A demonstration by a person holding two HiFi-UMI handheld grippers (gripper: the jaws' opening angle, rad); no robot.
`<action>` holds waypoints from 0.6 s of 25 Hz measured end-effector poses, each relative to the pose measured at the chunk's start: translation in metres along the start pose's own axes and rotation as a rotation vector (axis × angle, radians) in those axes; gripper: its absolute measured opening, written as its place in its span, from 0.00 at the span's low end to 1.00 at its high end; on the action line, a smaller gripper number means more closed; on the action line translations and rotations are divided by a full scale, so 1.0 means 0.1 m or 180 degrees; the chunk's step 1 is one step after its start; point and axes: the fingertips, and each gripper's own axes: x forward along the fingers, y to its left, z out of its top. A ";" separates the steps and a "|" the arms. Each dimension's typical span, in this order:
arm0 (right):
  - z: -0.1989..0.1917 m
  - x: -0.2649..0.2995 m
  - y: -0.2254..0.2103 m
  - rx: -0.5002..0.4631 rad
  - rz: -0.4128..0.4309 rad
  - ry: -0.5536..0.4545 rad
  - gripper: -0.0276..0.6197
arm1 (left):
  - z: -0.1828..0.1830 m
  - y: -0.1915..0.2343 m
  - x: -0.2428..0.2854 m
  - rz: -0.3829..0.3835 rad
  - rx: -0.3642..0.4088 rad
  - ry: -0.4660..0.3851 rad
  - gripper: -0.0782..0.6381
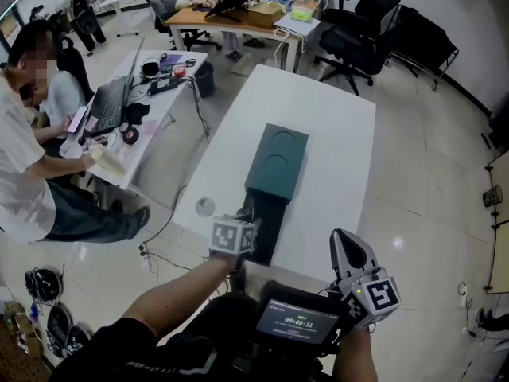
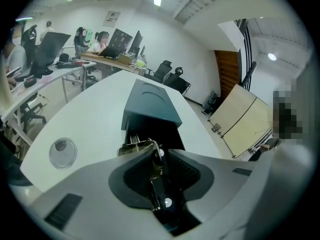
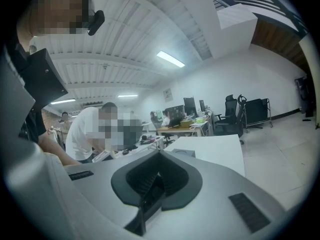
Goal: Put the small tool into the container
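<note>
White tabletop [image 1: 334, 157]: long, rectangular, mid-room.
Floor [image 1: 413, 189]: pale, glossy, shows lamp reflections.
Wooden desk [image 1: 231, 21]: far end, cluttered with screens and boxes.
Black office chairs [image 1: 358, 34]: grouped right of wooden desk.
Side desk [image 1: 151, 126]: left of tabletop, carries laptop [image 1: 111, 102] and cables.
Seated person [image 1: 32, 173]: at side desk.
Wall [image 2: 195, 54]: white.
Ceiling [image 3: 115, 59]: white, ribbed; strip light [image 3: 170, 59] lit.
Brown door [image 2: 227, 71]: right side.
Pale board [image 2: 245, 119]: tilted, below door.
</note>
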 end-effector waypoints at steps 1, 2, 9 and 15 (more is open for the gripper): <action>0.00 0.00 -0.01 0.0003 -0.0008 -0.0002 0.05 | 0.00 0.01 0.01 0.0000 0.0003 -0.0001 0.28; 0.00 0.00 -0.02 0.0005 -0.0015 -0.0003 0.05 | 0.00 0.02 0.03 -0.0003 0.0002 -0.0007 0.28; 0.01 -0.02 -0.01 0.0011 0.0003 -0.0005 0.05 | -0.04 -0.06 0.08 -0.0147 -0.0104 -0.0006 0.28; -0.02 0.06 -0.02 -0.0005 0.0027 0.0043 0.05 | -0.02 -0.12 0.12 -0.0040 0.0153 -0.0008 0.28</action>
